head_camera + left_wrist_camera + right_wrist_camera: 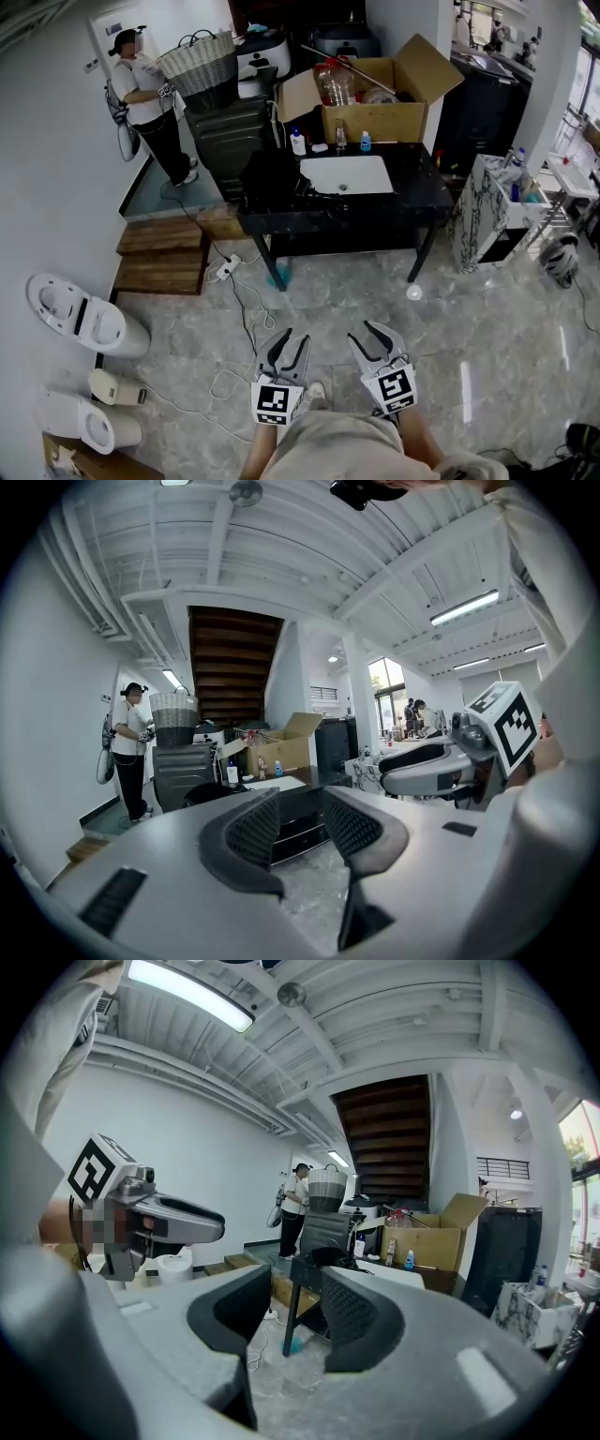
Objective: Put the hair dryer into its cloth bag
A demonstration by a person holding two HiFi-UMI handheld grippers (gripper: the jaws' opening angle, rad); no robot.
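Both grippers hang over the marble floor near my body, well short of the black table. My left gripper is open with nothing between its ribbed pads. My right gripper also has its jaws apart and empty. A dark bundle lies on the table's left end, beside a white basin. It is too far off to tell whether it is the cloth bag, the hair dryer, or both.
A cardboard box and small bottles stand at the table's back. A person stands far left by a basket on a dark cabinet. Wooden steps, toilets, floor cables lie left; a marbled stand sits right.
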